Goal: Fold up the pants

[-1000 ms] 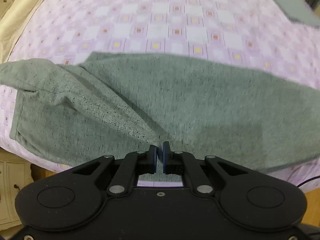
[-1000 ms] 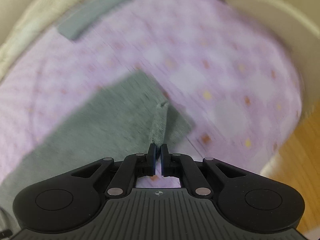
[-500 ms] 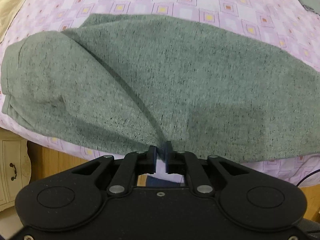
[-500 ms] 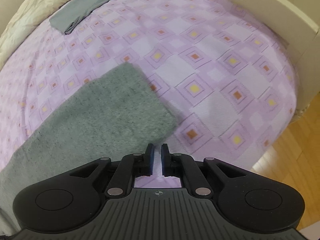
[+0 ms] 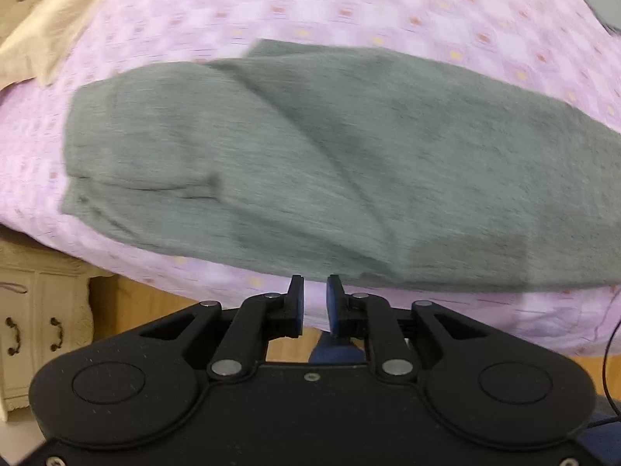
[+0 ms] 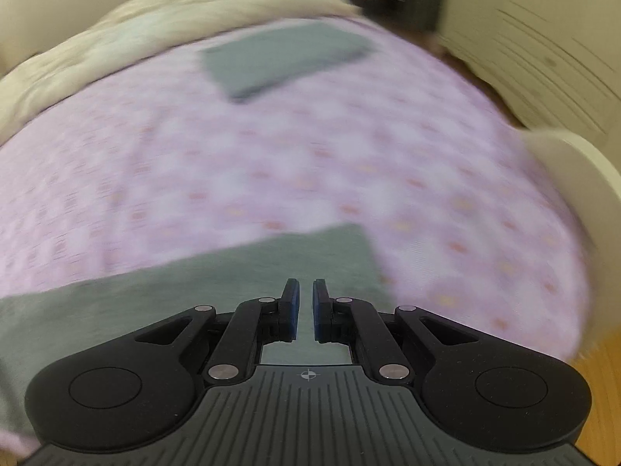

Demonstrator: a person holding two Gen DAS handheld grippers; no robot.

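Grey-green pants (image 5: 349, 163) lie folded lengthwise across the near edge of the purple patterned bed cover (image 5: 349, 7); one end (image 6: 302, 256) sits under the right wrist view. Left gripper (image 5: 314, 291) hangs just off the near hem, jaws slightly apart, holding nothing. Right gripper (image 6: 302, 291) is above the cloth, jaws slightly apart, empty. A second folded grey garment (image 6: 287, 58) lies well apart, far side. Both views blurred.

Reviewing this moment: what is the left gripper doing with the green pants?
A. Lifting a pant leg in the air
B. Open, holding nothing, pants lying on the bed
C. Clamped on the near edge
B: the left gripper shows a gap between its fingertips with no cloth in it, and the green pants lie on the purple bedspread.
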